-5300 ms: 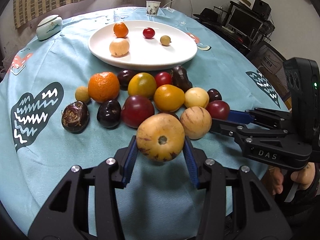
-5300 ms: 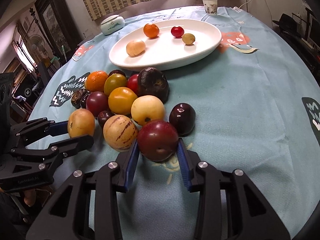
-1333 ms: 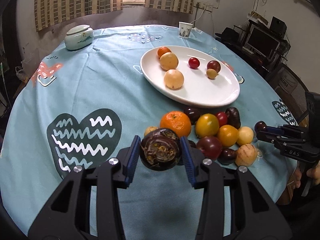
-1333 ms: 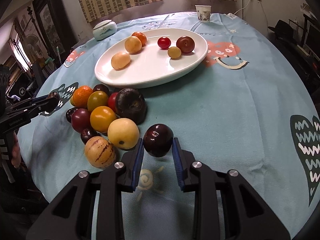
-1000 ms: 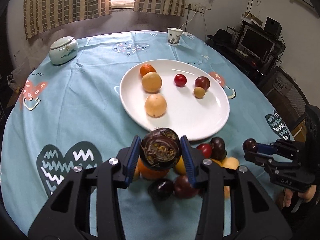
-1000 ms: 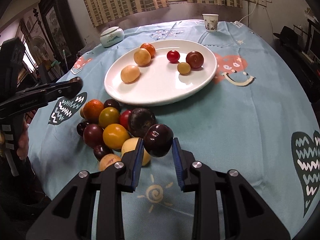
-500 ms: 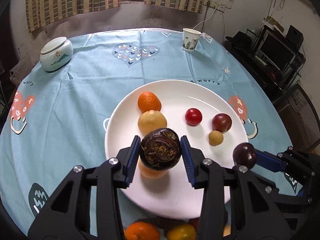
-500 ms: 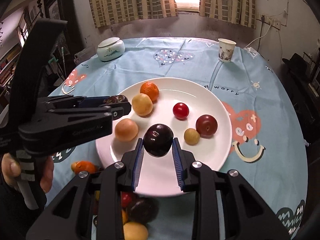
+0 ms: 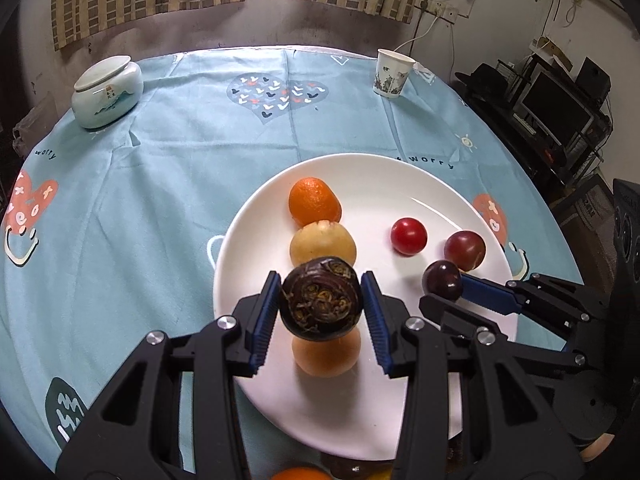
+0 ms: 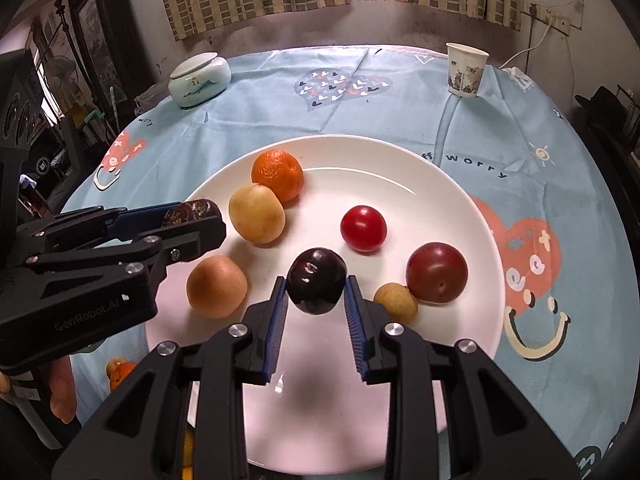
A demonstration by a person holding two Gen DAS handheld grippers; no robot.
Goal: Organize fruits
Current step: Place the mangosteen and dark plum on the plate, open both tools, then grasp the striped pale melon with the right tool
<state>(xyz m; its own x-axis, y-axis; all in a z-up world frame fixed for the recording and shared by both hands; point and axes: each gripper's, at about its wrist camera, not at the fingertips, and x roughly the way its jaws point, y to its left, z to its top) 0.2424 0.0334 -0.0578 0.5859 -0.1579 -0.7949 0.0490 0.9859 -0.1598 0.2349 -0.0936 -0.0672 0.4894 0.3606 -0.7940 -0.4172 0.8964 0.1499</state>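
both tongs gripping fruit, above white plate (image 10: 460, 200)

A wrinkled dark fruit (image 9: 321, 302) and a glossy dark plum (image 10: 317, 285) are being held above the white plate (image 10: 460, 208), where an orange (image 10: 277, 175), tomato (image 10: 363, 228) and others are lying.
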